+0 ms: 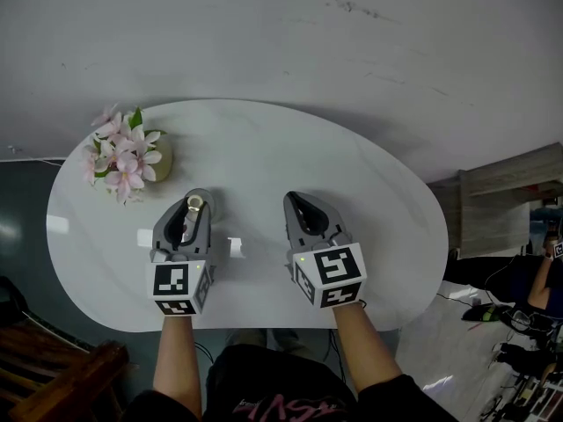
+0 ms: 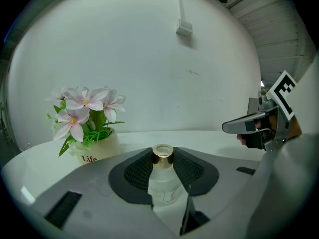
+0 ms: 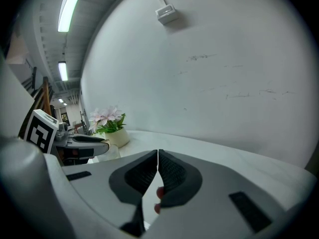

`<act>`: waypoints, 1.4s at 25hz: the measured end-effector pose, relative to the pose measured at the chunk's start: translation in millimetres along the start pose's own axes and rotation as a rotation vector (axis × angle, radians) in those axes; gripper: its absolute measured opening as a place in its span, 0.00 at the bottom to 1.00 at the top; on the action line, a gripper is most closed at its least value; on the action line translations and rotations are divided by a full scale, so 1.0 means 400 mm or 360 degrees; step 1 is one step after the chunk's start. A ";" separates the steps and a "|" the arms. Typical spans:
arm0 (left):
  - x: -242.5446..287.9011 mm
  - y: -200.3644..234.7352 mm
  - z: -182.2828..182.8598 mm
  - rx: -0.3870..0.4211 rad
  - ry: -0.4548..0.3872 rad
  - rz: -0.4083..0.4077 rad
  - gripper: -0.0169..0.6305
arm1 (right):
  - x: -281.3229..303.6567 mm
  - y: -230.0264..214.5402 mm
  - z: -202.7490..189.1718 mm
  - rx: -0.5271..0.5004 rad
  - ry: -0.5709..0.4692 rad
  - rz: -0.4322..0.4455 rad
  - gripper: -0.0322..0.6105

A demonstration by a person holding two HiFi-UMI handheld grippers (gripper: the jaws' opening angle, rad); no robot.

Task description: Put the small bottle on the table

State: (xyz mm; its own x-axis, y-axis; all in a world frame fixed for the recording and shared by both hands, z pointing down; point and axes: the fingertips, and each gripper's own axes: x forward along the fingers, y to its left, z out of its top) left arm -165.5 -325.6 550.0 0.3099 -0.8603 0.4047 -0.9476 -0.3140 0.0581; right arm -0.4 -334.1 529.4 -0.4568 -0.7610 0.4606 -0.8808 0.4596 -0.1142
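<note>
Left gripper (image 2: 162,157): jaws closed on the small bottle (image 2: 162,182), with the dark pads pressing its neck and shoulders from both sides.
Small bottle: upright, with a frosted clear body and a gold collar at the mouth. It is held over the left-centre of the white table (image 1: 378,200); whether its base touches the top cannot be told.
Right gripper (image 3: 158,159): jaws together with nothing between them, beside the left gripper over the table's near middle.
Flower pot (image 2: 94,151): holds pink blossoms and stands on the table beyond and left of the bottle, apart from it.
</note>
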 end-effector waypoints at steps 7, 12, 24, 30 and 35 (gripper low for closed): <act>0.018 0.008 0.008 -0.0010 -0.0014 -0.0007 0.23 | 0.025 0.004 -0.013 0.0011 0.0032 0.0025 0.16; 0.023 0.010 0.008 -0.0007 -0.0017 -0.0018 0.23 | 0.037 0.009 -0.021 0.0018 0.0049 0.0038 0.16; 0.027 0.007 0.002 0.0011 -0.0019 -0.0047 0.23 | 0.043 0.028 -0.025 0.0010 0.0056 0.0056 0.16; 0.028 0.007 0.000 0.0027 -0.0007 -0.0048 0.23 | 0.036 0.034 -0.028 0.0005 0.0059 0.0052 0.16; 0.028 0.006 0.000 0.0037 0.0004 -0.0042 0.23 | 0.027 0.032 -0.024 0.0006 0.0047 0.0043 0.16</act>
State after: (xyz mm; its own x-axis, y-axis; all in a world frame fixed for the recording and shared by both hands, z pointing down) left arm -164.3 -336.0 554.5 0.3347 -0.8506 0.4055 -0.9370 -0.3459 0.0478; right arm -15.4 -331.9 541.3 -0.4766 -0.7344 0.4831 -0.8686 0.4781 -0.1302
